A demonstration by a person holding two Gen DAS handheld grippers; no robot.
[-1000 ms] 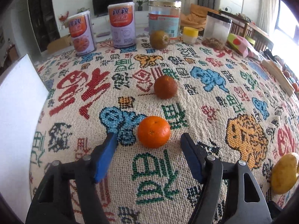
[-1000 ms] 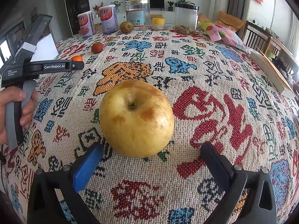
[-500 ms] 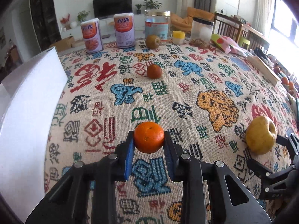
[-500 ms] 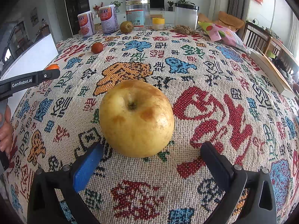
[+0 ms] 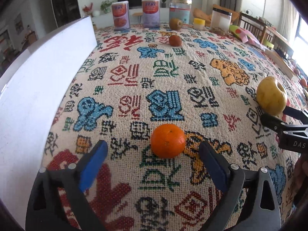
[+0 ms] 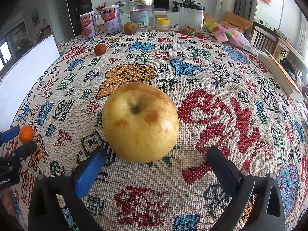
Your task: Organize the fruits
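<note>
An orange (image 5: 167, 141) rests on the patterned tablecloth (image 5: 165, 67) between the fingers of my open left gripper (image 5: 154, 165), nearer the right finger. It also shows in the right wrist view (image 6: 26, 134). A yellow apple (image 6: 140, 122) sits just ahead of my open right gripper (image 6: 156, 168), and it shows at the right in the left wrist view (image 5: 271, 95). A small reddish-brown fruit (image 5: 175, 40) and a kiwi-like brown fruit (image 5: 175, 24) lie farther back.
A white board (image 5: 34, 88) stands along the table's left edge. Two cans (image 5: 134, 13), a glass jar (image 5: 180, 9), a small yellow-lidded pot (image 5: 199, 23) and a clear container (image 5: 220, 20) line the back. A snack bag (image 6: 231, 34) and a book (image 6: 279, 77) lie right.
My left gripper closed on the orange, carried it nearer along the table, and has now opened, leaving the orange on the cloth. The right gripper and apple have not moved.
</note>
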